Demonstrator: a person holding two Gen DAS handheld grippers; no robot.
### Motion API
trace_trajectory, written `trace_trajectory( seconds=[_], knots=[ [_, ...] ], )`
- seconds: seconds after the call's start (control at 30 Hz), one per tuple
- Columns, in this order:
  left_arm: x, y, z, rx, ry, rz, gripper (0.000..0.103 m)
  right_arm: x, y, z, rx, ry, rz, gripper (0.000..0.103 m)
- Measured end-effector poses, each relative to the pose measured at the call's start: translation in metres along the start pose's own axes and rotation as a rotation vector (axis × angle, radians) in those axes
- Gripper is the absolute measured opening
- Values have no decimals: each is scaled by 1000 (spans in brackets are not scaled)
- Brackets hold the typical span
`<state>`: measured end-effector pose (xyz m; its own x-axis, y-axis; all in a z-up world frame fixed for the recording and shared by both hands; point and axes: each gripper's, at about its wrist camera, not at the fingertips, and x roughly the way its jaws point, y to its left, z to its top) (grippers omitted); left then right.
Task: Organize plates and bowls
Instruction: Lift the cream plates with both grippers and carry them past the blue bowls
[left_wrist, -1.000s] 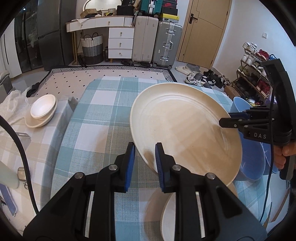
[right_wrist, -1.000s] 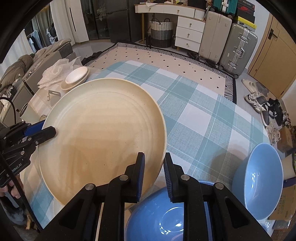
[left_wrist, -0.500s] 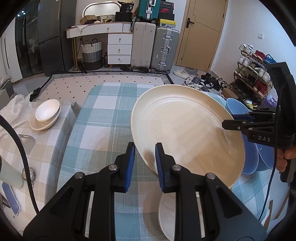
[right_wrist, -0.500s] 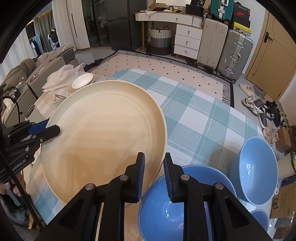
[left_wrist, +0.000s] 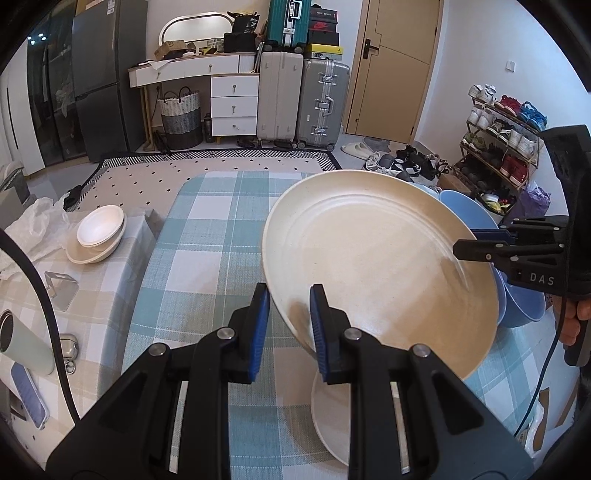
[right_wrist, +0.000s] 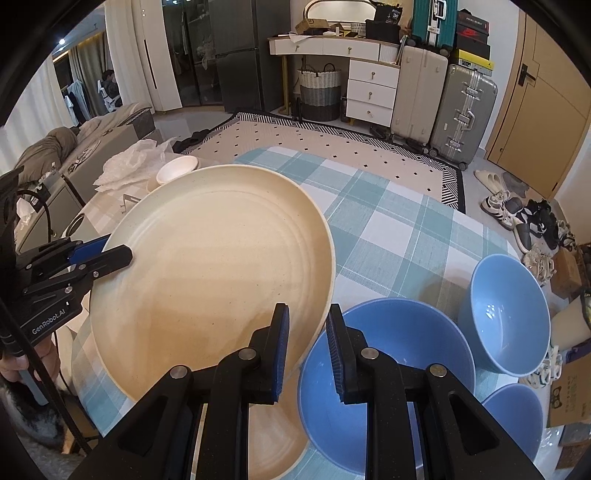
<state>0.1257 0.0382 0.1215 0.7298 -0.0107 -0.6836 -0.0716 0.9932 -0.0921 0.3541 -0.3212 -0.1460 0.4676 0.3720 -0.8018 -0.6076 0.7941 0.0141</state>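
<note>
A large cream plate (left_wrist: 380, 273) is held up above the checked table, gripped at opposite rims. My left gripper (left_wrist: 286, 325) is shut on its near-left rim. My right gripper (right_wrist: 306, 347) is shut on its right rim; it shows in the left wrist view (left_wrist: 480, 251) at the plate's far right edge. The plate (right_wrist: 214, 280) is tilted. A second cream plate (left_wrist: 328, 421) lies on the table below it. Blue bowls stand at the right: a large one (right_wrist: 388, 373), a deeper one (right_wrist: 506, 314) and a small one (right_wrist: 513, 417).
The table has a teal checked cloth (left_wrist: 207, 236). Stacked white bowls (left_wrist: 98, 234) sit on a side table at the left, with a metal stand (left_wrist: 61, 290), a pale green bottle (left_wrist: 22, 341) and a phone (left_wrist: 27, 395). Suitcases, drawers and a shoe rack stand beyond.
Both grippers have lifted the cream plate higher above the table, with the grips unchanged. More of the blue bowls and the lower plate now shows.
</note>
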Motion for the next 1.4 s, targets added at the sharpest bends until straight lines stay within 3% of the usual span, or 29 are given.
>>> trace_trajectory(
  seconds=[0.8, 1.4],
  knots=[
    [-37, -12, -41, 34, -11, -7, 19, -31, 19, -52, 32, -42, 16, 21],
    [-20, -11, -69, 63, 24, -28, 19, -31, 26, -94, 78, -67, 49, 21]
  ],
)
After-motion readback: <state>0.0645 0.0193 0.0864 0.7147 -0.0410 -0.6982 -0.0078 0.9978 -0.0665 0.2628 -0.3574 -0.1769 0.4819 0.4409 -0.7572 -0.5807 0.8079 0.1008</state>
